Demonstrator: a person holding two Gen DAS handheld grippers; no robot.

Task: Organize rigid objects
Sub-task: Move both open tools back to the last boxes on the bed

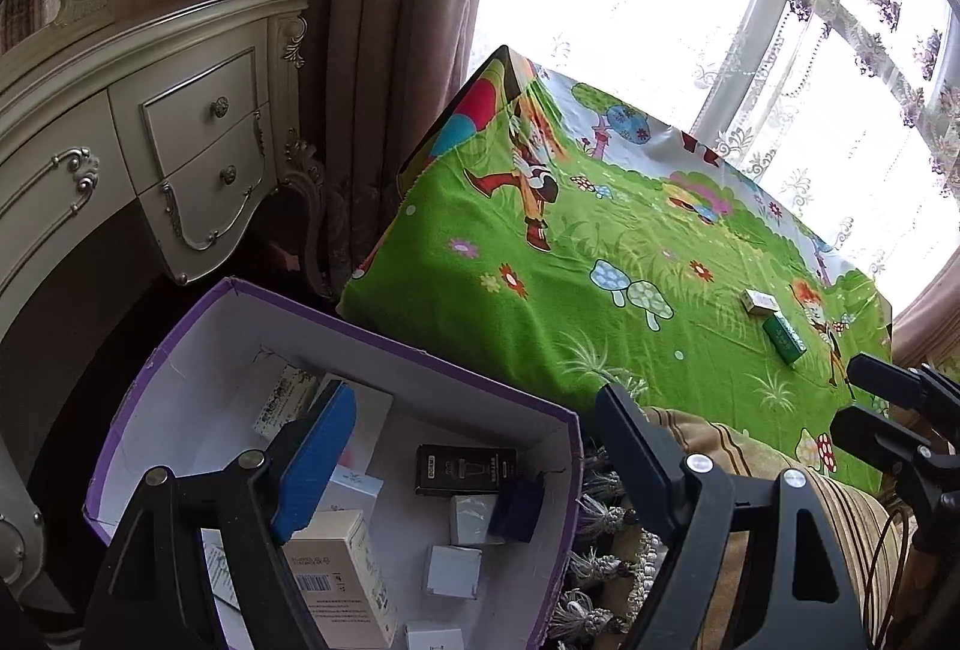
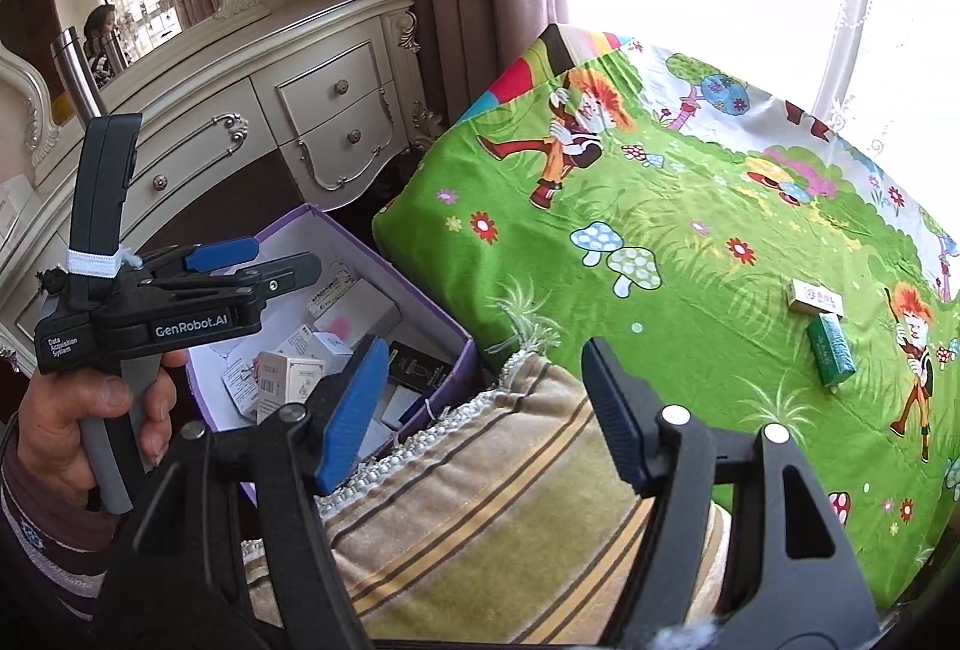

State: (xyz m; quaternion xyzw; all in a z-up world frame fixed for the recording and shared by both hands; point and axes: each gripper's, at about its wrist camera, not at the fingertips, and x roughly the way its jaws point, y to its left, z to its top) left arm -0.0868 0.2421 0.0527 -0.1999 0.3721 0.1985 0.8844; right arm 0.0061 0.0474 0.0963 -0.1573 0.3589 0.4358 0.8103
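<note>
2 small boxes (image 2: 816, 297) on the cloth (image 2: 690, 230), 1 purple carton (image 1: 180, 350).

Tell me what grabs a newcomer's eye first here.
The bright green cartoon-print cloth fills the right side, with only a small white carton and a green box left on it. At lower left, the purple-edged white cardboard box holds many small cartons. Both the left gripper and right gripper are open and empty.

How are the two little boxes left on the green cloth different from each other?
The green box is dark green, while the white box is pale with small print. The green box looks longer and lies nearer the camera; the white box sits just behind it. They point in different directions, about crosswise. Both lie flat on the cloth, close together, outside the purple box.
</note>
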